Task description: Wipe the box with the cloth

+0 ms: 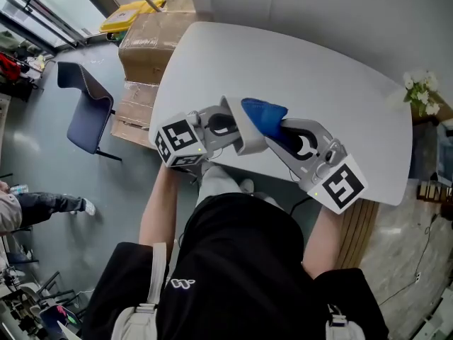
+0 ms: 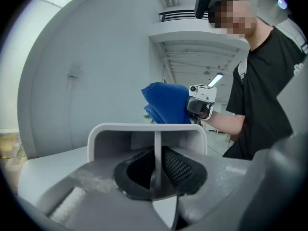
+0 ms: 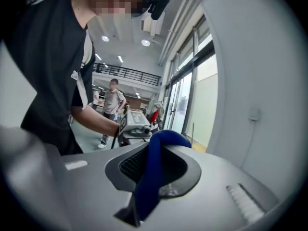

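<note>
Jaws of the left gripper [image 2: 156, 177] clamp a thin wall of the white box [image 2: 144, 131], held above the table [image 1: 318, 83]. The right gripper [image 3: 151, 172] pinches the blue cloth [image 3: 161, 141] just right of the box, perhaps touching its rim.

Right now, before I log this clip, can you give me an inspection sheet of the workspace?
Surface: white table, bare where visible.
Job's things: white box held up at the table's near edge; blue cloth bunched at its rim, contact unclear.
Clutter: nothing seen.
Grippers: left gripper shut on the box wall; right gripper shut on the cloth.
Cables: nothing seen on the table.
Surroundings: cardboard cartons and blue chair beyond the table; white flowers at right.
</note>
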The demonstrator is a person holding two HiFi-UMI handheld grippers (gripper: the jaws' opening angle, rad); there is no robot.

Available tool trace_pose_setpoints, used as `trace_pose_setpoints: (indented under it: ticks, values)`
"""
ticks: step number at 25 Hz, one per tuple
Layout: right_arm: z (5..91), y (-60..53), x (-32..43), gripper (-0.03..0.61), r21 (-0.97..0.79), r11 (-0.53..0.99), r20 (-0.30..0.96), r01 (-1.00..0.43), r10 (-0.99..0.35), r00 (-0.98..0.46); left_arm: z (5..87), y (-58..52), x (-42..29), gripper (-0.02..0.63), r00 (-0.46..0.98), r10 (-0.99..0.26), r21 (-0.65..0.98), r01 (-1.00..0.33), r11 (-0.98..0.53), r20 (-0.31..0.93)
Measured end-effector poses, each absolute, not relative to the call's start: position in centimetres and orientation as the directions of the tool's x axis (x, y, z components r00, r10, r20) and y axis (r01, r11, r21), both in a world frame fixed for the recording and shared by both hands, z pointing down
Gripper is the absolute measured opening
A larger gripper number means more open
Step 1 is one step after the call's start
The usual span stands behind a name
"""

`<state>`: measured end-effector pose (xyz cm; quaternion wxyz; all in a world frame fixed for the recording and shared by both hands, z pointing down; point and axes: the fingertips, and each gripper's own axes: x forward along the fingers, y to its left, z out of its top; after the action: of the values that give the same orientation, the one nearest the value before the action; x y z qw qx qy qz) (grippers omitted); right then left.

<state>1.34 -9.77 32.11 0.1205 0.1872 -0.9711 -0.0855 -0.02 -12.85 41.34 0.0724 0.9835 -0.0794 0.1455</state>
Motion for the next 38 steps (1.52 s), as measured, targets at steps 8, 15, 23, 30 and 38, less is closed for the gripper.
trace_pose_setpoints:
  ticks: [8,15,23,30,38]
  values:
    - [33.1,-6.5,-0.9,0.055,0.174,0.978,0.256,-0.113,-0.156,-0.954,41.1,-10.7,0.5,0.052,0.936,0.017,0.123,-0.028,-0.992,0.351]
    - [32.5,-6.8,-0.8,0.057,0.163,0.981,0.221,-0.11,-0.145,-0.965,40.3,-8.5,1.4,0.052,0.926,0.102,0.113,0.065,-0.991,0.364]
    - [32.5,-8.2,0.0,0.057,0.09,0.978,0.191,-0.187,-0.202,-0.961,39.7,-5.8,2.0,0.054,0.907,0.212,0.128,0.177,-0.976,0.363]
    - [31.4,-8.6,1.0,0.057,-0.024,0.988,0.068,-0.155,-0.153,-0.986,38.6,-3.6,2.0,0.054,0.89,0.312,0.127,0.285,-0.95,0.333]
    - [30.4,-10.5,2.6,0.055,-0.103,0.985,-0.084,-0.135,-0.144,-0.986,34.8,-1.5,2.1,0.054,0.892,0.388,0.114,0.371,-0.922,0.231]
